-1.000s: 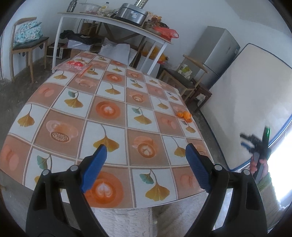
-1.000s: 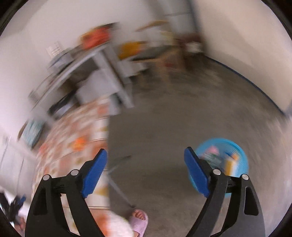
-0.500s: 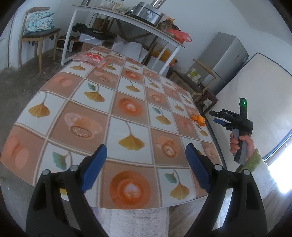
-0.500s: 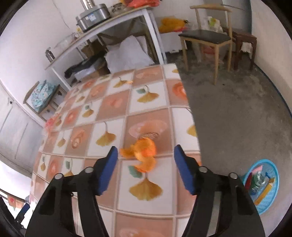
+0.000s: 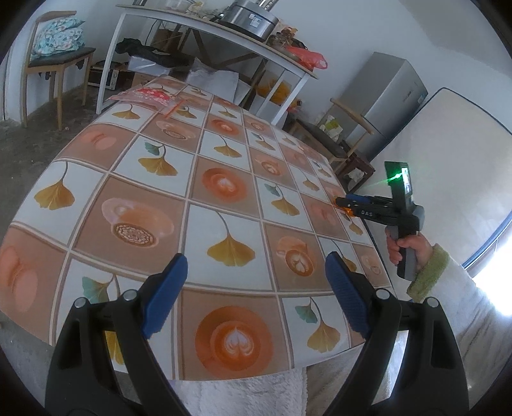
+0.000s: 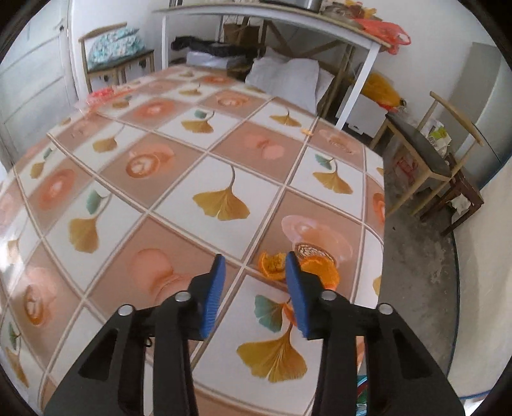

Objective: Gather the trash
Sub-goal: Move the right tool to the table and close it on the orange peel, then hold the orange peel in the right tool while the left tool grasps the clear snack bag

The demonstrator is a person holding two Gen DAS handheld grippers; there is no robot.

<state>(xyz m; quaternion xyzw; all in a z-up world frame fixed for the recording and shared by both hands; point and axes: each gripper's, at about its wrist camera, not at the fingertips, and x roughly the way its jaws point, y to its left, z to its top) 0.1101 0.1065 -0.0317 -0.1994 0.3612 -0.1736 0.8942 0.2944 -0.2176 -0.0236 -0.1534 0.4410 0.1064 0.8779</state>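
Observation:
Orange peel pieces [image 6: 272, 264] lie near the right edge of the patterned table [image 6: 179, 204]. My right gripper [image 6: 254, 288] hangs low over the table with its jaws partly open; the peel sits just beyond and around the right fingertip [image 6: 296, 284], partly hidden by it. In the left wrist view the right gripper [image 5: 344, 203] reaches over the table's far right edge, a bit of orange at its tip. My left gripper [image 5: 256, 288] is open and empty above the near table edge. A red plastic wrapper [image 5: 147, 96] lies at the far left corner.
A white shelf table [image 5: 204, 28] with a pot and a red bag stands behind. Wooden chairs stand at the left [image 5: 54, 60] and right [image 6: 425, 153]. A fridge [image 5: 387, 96] and a mattress [image 5: 448, 153] are at the right. A white towel [image 5: 243, 393] hangs below the table edge.
My right gripper swung from the floor and blue basket to the table, dropped onto the orange peel and narrowed its jaws. My left gripper shifted slightly nearer the table, still open.

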